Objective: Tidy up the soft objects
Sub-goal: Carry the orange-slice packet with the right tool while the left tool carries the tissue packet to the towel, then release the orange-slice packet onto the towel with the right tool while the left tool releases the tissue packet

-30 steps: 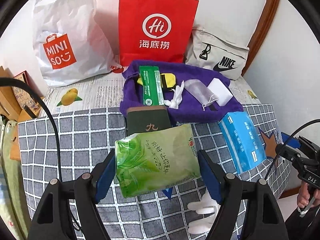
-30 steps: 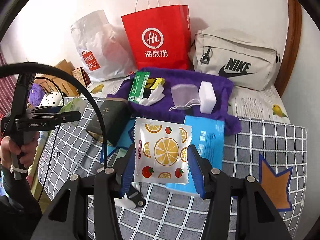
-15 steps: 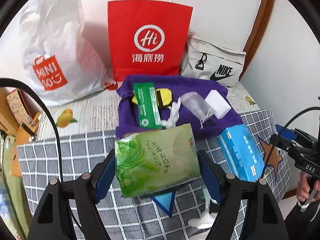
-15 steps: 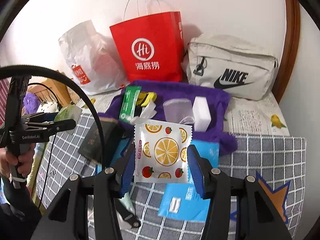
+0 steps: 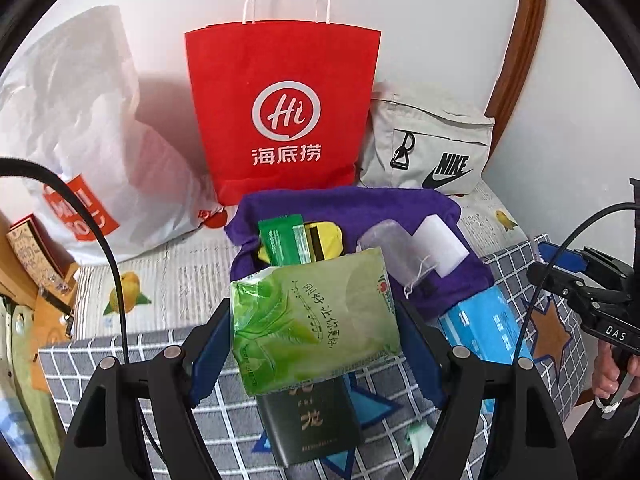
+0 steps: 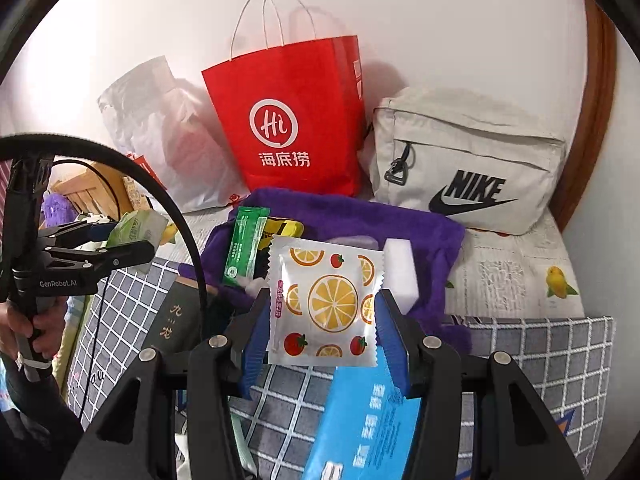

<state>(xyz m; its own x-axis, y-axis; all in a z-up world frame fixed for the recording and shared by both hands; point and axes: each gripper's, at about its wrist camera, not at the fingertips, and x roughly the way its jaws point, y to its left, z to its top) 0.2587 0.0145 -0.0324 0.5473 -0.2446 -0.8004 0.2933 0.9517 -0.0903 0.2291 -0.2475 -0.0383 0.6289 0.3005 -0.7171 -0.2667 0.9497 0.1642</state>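
Both grippers have pushed forward over the bed since a second ago. The left gripper point(image 5: 316, 344) pinches a soft, crinkly green tissue pack point(image 5: 316, 320) between its blue pads, held in the air; the dark green book point(image 5: 312, 420), earlier beyond the pack, now lies under it on the checked blanket point(image 5: 120, 364). The right gripper point(image 6: 322, 332) clamps a glossy square sachet point(image 6: 324, 304) printed with orange slices and strawberries, its crimped edges showing, above the flat blue packet point(image 6: 368, 420). Beyond lies the fuzzy purple towel point(image 6: 352, 216), carrying a green sachet point(image 6: 244, 248) and a white foam block point(image 6: 400, 272). At the bed's far edge, against the wall, stand a stiff red paper bag point(image 5: 284, 116), a crumpled white plastic bag point(image 5: 88, 136) and a beige fabric bag point(image 6: 468, 168), all looming larger now.
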